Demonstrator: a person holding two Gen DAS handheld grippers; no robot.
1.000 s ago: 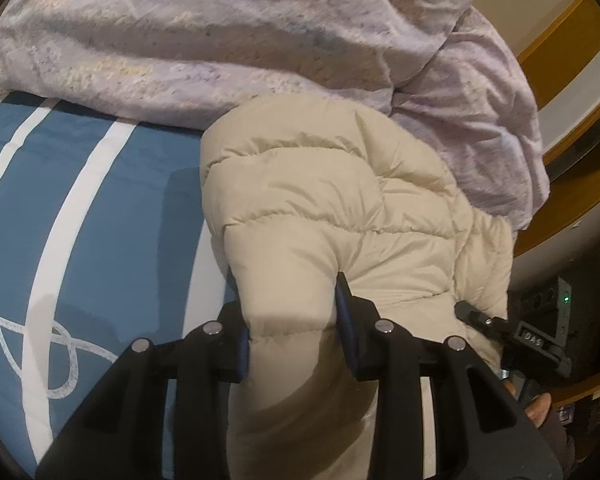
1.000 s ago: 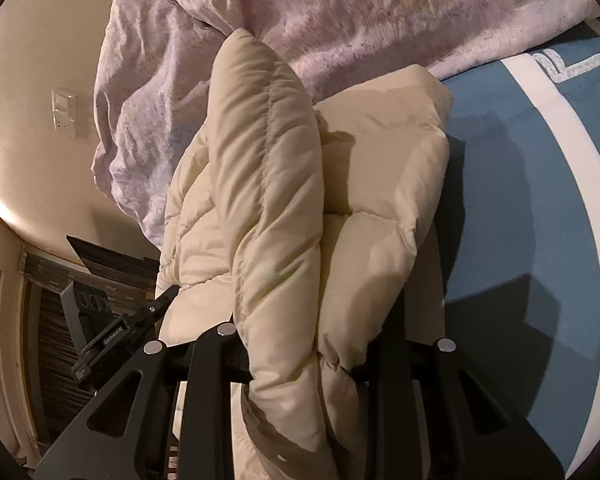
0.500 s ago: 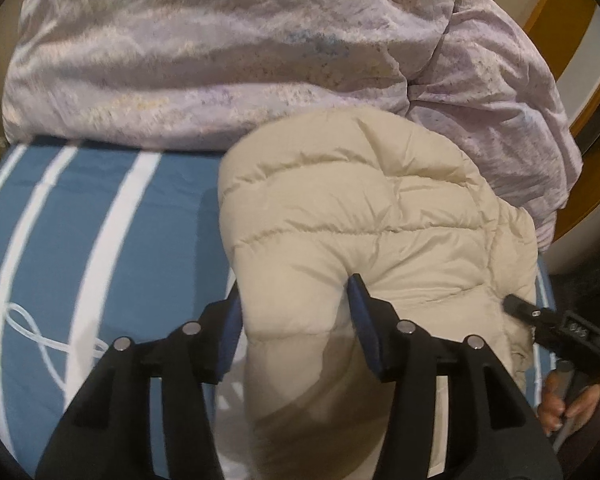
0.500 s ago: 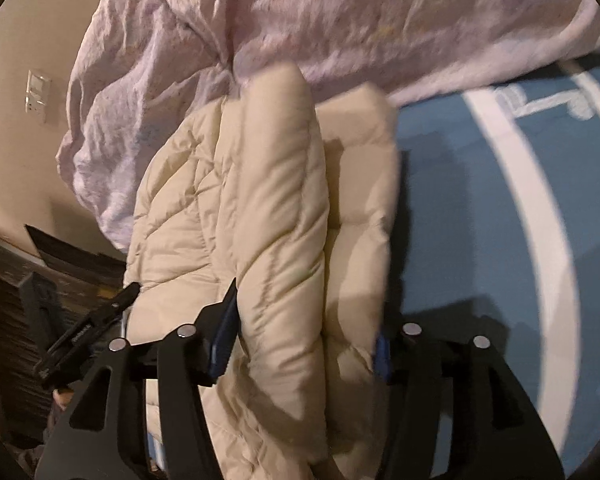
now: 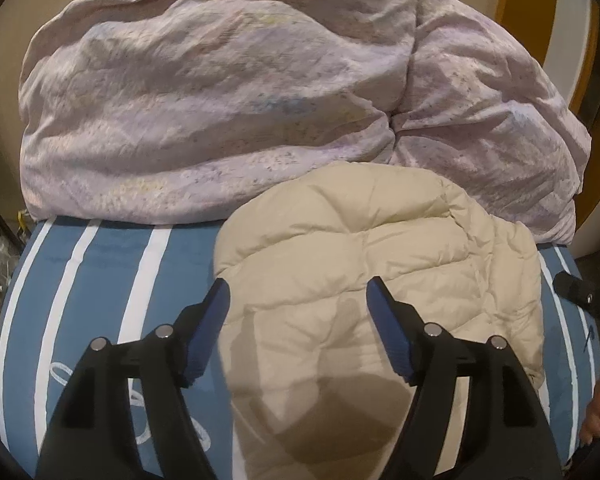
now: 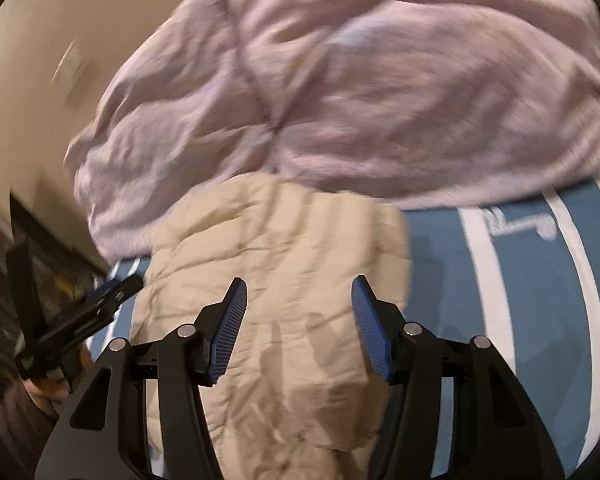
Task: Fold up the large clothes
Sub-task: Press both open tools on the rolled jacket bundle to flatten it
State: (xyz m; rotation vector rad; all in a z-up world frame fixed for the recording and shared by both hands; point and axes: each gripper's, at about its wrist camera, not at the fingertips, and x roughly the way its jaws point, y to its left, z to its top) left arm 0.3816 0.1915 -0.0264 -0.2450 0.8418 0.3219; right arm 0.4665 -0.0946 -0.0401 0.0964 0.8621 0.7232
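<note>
A cream quilted puffer jacket (image 5: 360, 264) lies folded on a blue bed cover with white stripes (image 5: 112, 264). It also shows in the right wrist view (image 6: 284, 264), which is motion-blurred. My left gripper (image 5: 298, 292) is open and empty, raised above the jacket's near part. My right gripper (image 6: 298, 292) is open and empty too, above the jacket. The right gripper's tip shows at the right edge of the left wrist view (image 5: 572, 290). The left gripper shows at the left of the right wrist view (image 6: 80, 316).
A bulky crumpled lilac duvet (image 5: 240, 92) is piled behind the jacket, touching its far edge; it also fills the back of the right wrist view (image 6: 360, 80). A cream wall (image 6: 40, 40) stands at the left. The striped cover (image 6: 520, 280) extends to the right.
Both grippers have opened and let go of the jacket, then pulled back and up. The jacket's lifted fold has dropped and now lies flat on the bed.
</note>
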